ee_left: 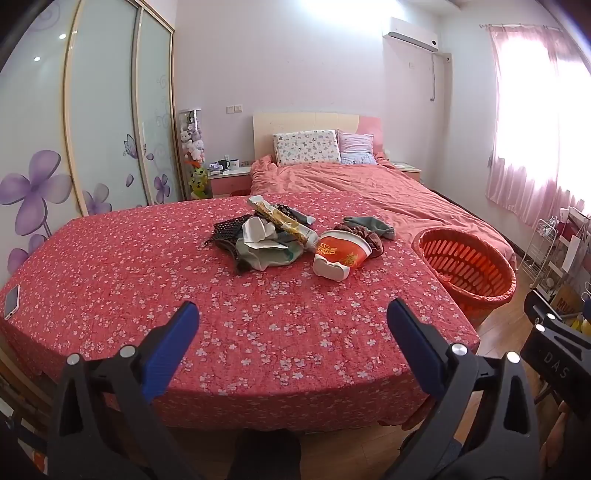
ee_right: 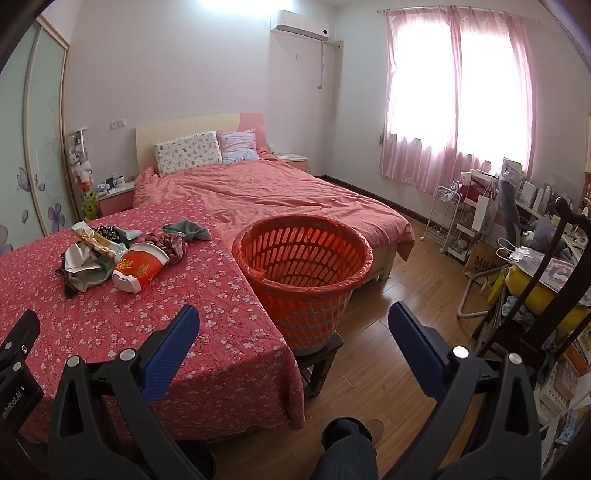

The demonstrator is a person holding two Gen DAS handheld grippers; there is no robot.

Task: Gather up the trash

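I see both tongs, left (ee_left: 291,314) and right (ee_right: 293,319), spread apart, holding nothing. The trash pile (ee_left: 273,232) sits mid-frame on the surface (ee_left: 147,288); the basket (ee_right: 303,273) stands just beside its right edge.

One orange laundry basket (ee_right: 303,273) stands beside the counter (ee_left: 147,295), which carries one red and white instant noodle cup (ee_left: 341,254) lying on its side, one long snack wrapper (ee_left: 284,219), one crumpled white paper (ee_left: 256,230) and one phone (ee_left: 11,301). The bed (ee_right: 280,199) holds two pillows: one floral (ee_right: 188,152), one lilac (ee_right: 238,146). One air conditioner (ee_right: 300,26) hangs on the wall.
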